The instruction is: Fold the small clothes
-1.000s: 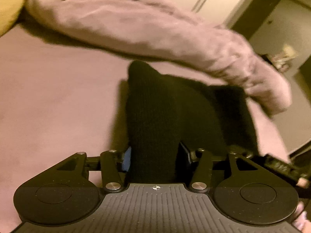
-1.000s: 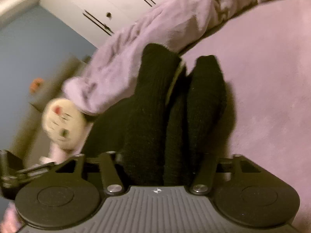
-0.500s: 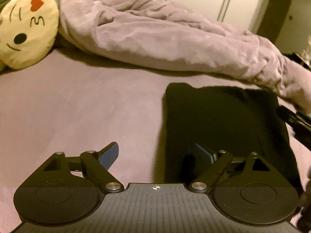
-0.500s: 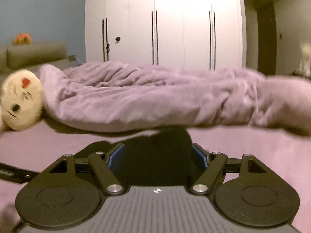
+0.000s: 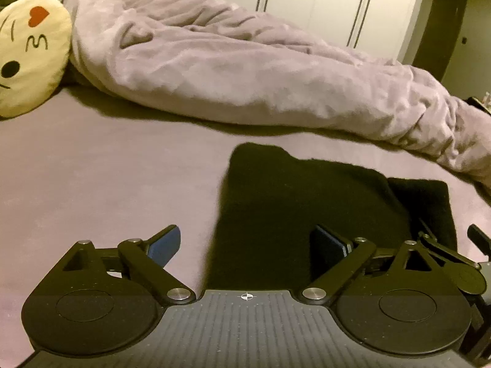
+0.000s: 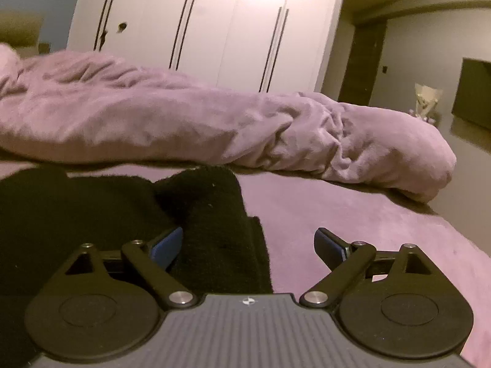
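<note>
A black knitted garment lies folded flat on the mauve bed sheet. My left gripper is open and empty, low over the garment's near left edge. In the right wrist view the garment fills the lower left. My right gripper is open and empty, its left fingertip over the cloth and its right one over bare sheet. Part of the right gripper shows at the far right of the left wrist view.
A crumpled mauve blanket lies across the bed behind the garment. A yellow face cushion sits at the far left. White wardrobe doors stand behind the bed. The bed's right edge drops to a dark floor.
Both grippers were shut on the black garment held up a second ago. They have opened and let it go, and it now lies flat on the sheet. Both grippers pulled back a little.
</note>
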The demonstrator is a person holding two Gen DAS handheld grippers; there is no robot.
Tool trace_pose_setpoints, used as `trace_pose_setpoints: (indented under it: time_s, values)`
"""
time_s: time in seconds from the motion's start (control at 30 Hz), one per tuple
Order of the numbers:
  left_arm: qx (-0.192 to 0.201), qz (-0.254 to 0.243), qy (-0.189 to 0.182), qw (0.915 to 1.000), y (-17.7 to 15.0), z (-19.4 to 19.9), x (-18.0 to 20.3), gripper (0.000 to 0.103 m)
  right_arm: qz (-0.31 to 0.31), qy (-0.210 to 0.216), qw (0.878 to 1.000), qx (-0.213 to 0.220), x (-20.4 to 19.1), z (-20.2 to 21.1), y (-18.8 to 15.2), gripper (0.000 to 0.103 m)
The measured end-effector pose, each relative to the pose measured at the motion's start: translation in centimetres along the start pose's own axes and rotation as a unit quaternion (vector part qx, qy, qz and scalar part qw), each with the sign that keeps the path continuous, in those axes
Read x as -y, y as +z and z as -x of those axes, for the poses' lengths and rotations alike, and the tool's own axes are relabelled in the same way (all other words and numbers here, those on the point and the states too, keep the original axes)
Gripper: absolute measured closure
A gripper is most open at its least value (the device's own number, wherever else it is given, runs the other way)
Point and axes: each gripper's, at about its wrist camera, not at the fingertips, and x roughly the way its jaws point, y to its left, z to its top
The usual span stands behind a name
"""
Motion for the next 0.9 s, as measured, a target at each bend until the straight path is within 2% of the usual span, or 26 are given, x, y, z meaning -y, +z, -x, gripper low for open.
trace_pose_setpoints:
  time_s: [0.07, 0.23, 0.37, 0.53, 0.7, 0.9]
  values:
    - [0.006, 0.002, 0.007, 1.0000, -0.4, -0.5, 0.1, 0.002, 0.007, -0.003, 1.000, -0.003, -0.4, -0.8, -0.2, 0.009]
    - [0.008, 0.030, -0.001, 0.9995, -1.1, -1.9, -0.4, 0.000, -0.023, 0.014, 1.000, -0.013, 0.5, -1.6, -0.9, 0.005]
    - [0.014, 0.031, 0.001, 0.9994, -1.5, -1.8, -0.4, 0.000, -0.027, 0.017, 0.999, -0.018, 0.6, -1.8, -0.9, 0.004]
    - [-0.028, 0.003, 0.008, 0.9996, -1.0, 1.8, -1.0, 0.000, -0.015, 0.003, 1.000, -0.013, 0.4, 0.0, 0.0, 0.004]
    - [-0.062, -0.005, 0.009, 0.9980, -2.8, 7.9, -2.9, 0.000, -0.024, 0.034, 0.999, 0.004, 1.3, 7.1, 0.4, 0.004]
    - [-0.083, -0.028, 0.037, 0.9955, -7.2, 14.6, -4.8, 0.000, -0.019, 0.081, 0.993, -0.078, 2.6, 18.3, -3.9, 0.004]
